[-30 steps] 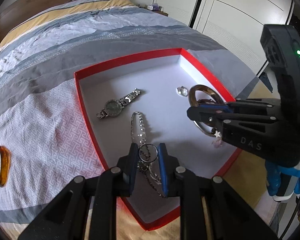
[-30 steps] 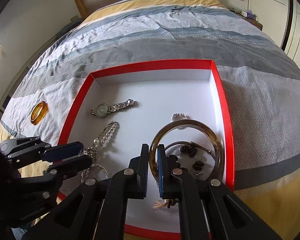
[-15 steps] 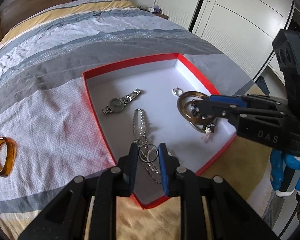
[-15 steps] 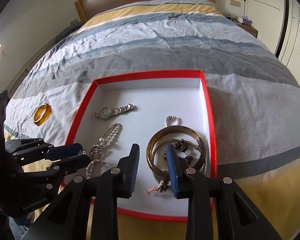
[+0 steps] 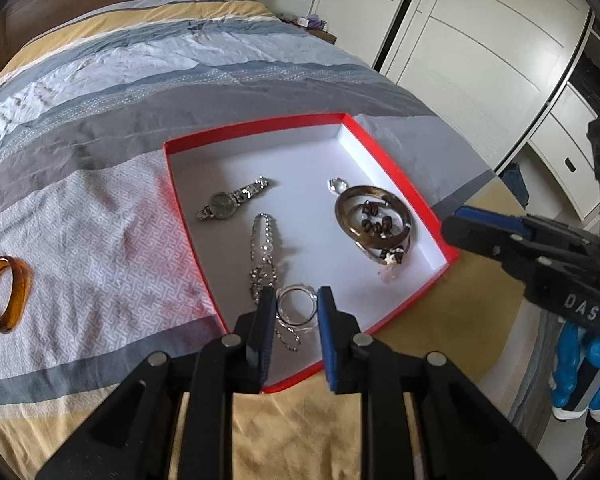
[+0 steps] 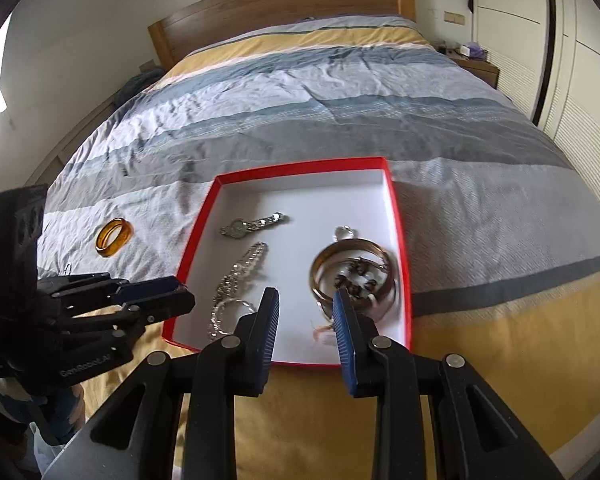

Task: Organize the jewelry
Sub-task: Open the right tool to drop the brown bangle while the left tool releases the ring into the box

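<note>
Striped grey, white and yellow bedding point(image 6: 340, 92) fills the room's bed, and on its near edge sits the shallow red-rimmed white cardboard box point(image 6: 398, 216). Inside lie a brown horn-coloured bangle point(image 5: 374, 216) at the right, a silver wristwatch point(image 5: 228, 202) farther back, and a silver beaded chain point(image 5: 263, 248). An amber translucent bangle point(image 6: 114, 236) is left out on the covers, far left. Both the left gripper point(image 5: 294, 322) and right gripper point(image 6: 306, 320) hover released, holding nothing. Reaching left, a finger might snag the silver hoop point(image 5: 296, 306) (it lies between the left gripper's spread fingers) and drag the chain out.
</note>
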Demonstrator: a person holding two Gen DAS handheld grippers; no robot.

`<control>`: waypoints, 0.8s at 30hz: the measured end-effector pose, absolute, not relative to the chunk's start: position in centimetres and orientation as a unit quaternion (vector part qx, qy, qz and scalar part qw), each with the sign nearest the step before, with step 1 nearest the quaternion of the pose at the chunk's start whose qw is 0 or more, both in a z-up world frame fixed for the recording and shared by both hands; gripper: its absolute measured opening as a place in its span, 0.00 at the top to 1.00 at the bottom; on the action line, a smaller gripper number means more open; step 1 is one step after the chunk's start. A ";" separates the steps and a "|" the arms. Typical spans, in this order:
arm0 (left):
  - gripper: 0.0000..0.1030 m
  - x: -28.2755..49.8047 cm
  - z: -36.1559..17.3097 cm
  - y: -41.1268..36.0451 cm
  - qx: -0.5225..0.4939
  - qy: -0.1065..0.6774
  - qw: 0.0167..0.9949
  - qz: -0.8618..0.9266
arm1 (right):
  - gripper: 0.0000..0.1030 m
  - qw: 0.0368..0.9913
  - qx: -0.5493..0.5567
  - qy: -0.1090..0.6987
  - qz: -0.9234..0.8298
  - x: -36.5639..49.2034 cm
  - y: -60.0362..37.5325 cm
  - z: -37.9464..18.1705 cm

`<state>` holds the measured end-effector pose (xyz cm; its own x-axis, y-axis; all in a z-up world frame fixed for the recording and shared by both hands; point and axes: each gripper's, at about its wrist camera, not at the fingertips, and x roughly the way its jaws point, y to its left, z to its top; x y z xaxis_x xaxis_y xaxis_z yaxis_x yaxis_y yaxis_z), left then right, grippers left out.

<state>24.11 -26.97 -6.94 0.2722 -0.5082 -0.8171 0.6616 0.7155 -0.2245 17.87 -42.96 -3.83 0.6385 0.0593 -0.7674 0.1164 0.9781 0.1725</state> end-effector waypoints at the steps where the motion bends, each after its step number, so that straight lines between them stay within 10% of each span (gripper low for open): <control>1: 0.81 24.2 -7.5 -27.5 0.092 0.480 0.793 -0.363 | 0.73 0.899 0.106 0.425 -0.020 17.9 -43.4 -4.0; 24: 0.64 23.2 -3.8 -23.8 0.083 0.464 0.811 -0.347 | 0.65 0.906 0.117 0.407 -0.015 16.8 -42.6 -2.7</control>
<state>23.23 -23.78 -3.84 0.3281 -0.4862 -0.8099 0.6400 0.7450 -0.1879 16.78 -42.63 -2.66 0.6680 0.0682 -0.7411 0.1230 0.9720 0.2003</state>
